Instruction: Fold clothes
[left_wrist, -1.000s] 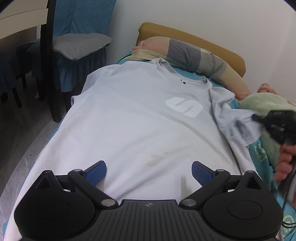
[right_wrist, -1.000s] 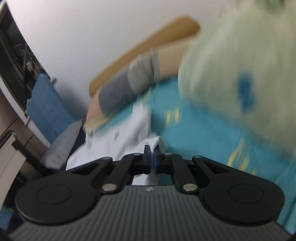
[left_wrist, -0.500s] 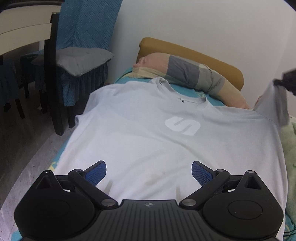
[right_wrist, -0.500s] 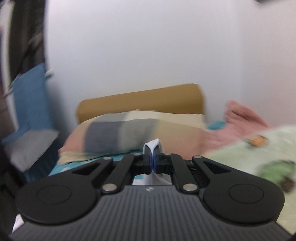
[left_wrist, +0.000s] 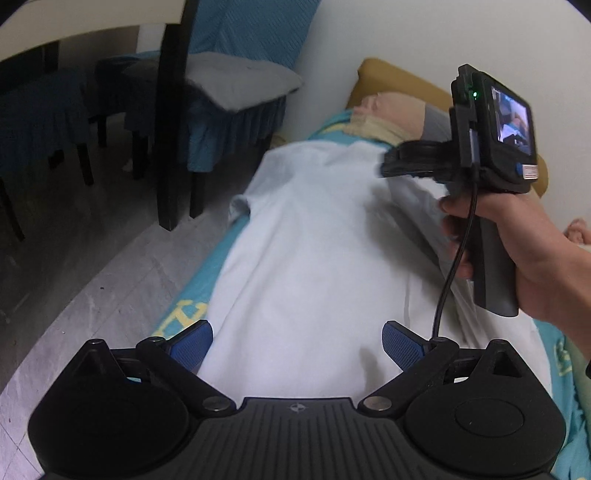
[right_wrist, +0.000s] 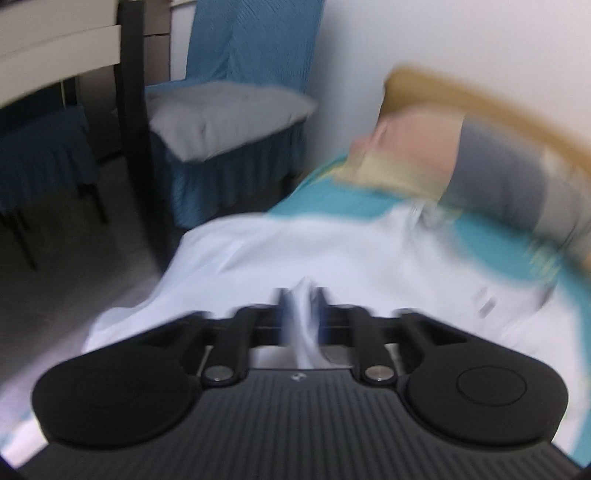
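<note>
A white T-shirt (left_wrist: 314, 266) lies on the teal-sheeted bed, its right side folded over toward the left so the chest logo is hidden. My left gripper (left_wrist: 297, 341) is open and empty just above the shirt's near hem. My right gripper (right_wrist: 301, 308) is shut on a fold of the shirt (right_wrist: 303, 325); this view is blurred by motion. In the left wrist view the right gripper (left_wrist: 391, 168) is held by a hand over the shirt's upper part, near the collar.
A striped pillow (left_wrist: 399, 114) and a mustard headboard (left_wrist: 399, 79) lie at the far end. A blue-covered chair with a grey cushion (left_wrist: 240, 85) and a dark table leg (left_wrist: 171, 122) stand left of the bed. Grey floor (left_wrist: 92, 288) runs along the left.
My right gripper has carried the shirt's right side from the raised right edge across to the left, over the chest. The left gripper stays open and has shifted a little left.
</note>
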